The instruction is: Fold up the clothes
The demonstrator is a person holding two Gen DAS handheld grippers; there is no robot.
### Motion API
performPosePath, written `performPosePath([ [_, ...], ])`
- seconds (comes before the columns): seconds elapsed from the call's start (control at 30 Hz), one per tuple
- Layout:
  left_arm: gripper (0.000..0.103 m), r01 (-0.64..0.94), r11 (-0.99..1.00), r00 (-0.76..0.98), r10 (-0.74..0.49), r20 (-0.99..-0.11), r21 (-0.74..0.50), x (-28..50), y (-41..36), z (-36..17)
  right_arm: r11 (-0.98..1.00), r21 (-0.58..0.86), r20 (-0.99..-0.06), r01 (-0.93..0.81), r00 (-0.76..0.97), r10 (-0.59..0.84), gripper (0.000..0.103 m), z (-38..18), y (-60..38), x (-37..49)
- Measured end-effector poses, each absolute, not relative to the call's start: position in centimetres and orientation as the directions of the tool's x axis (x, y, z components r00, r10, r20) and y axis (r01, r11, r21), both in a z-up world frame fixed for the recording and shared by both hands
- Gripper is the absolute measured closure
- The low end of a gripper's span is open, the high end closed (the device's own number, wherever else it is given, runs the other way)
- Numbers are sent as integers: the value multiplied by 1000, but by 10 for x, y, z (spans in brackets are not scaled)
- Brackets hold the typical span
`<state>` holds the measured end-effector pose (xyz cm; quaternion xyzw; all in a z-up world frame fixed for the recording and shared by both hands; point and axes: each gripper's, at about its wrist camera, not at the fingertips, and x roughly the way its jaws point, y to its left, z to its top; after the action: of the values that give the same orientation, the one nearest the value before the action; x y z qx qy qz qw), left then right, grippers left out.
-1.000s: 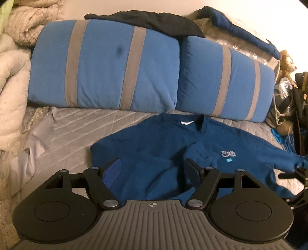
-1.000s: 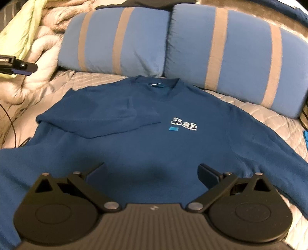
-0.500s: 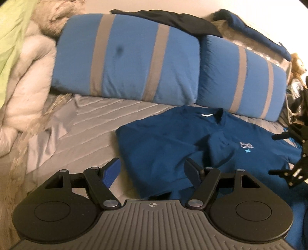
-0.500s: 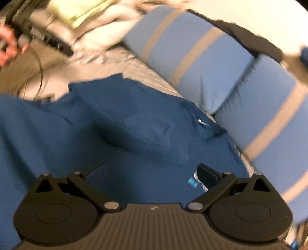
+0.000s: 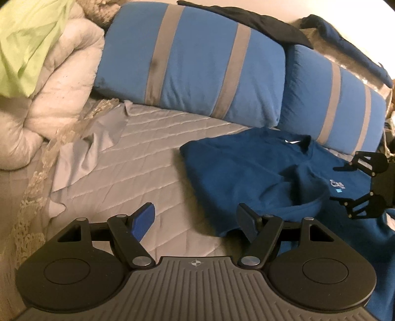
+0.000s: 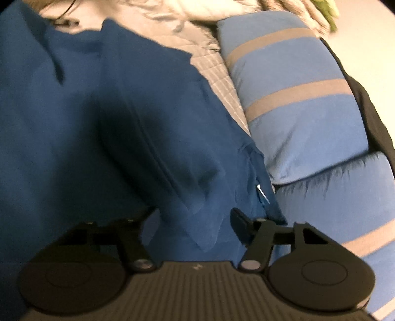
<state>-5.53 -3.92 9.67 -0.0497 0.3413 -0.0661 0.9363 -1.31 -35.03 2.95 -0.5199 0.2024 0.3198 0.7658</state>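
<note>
Two black hinged grippers, left [image 5: 197, 221] and right [image 6: 192, 227], gape wide, gripping nothing; the soft navy fleece sweatshirt [image 5: 259, 172] lies rumpled on quilted grey bedding [image 5: 138, 158], near plump blue grey-striped pillows [image 5: 197, 61].

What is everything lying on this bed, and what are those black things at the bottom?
sweatshirt: one, dark blue, spread on the bedspread, one sleeve folded across its chest
pillows: two, blue with grey stripes, standing behind the sweatshirt
bedspread: one, grey, quilted, under everything
black garment: one, draped over the pillow tops
comforter: one, cream, bunched at the far left
green cloth: one, lime, on the comforter
left gripper: one, black, open, over the bedspread at the sweatshirt's edge
right gripper: one, black, open, over the sweatshirt
</note>
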Motion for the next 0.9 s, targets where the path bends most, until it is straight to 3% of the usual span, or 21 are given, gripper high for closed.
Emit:
performPosePath([
  [0.4,31,77,986,755,-153,-637,-145,-55,-36,90,57,-719,-650,-693,699,298,54,7,-331,-8],
  [0.57,31,88,987,754,-152,-639,-131,-55,-39,89,31,-707,-668,-707,681,302,69,6,-330,-9],
  [0.63,31,99,987,754,-156,-638,-125,-56,-41,89,23,-703,-673,-711,675,303,89,7,-330,-11],
  [0.9,31,208,978,758,-168,-631,-10,-54,-66,90,63,-743,-619,-666,721,311,97,38,-331,-11],
])
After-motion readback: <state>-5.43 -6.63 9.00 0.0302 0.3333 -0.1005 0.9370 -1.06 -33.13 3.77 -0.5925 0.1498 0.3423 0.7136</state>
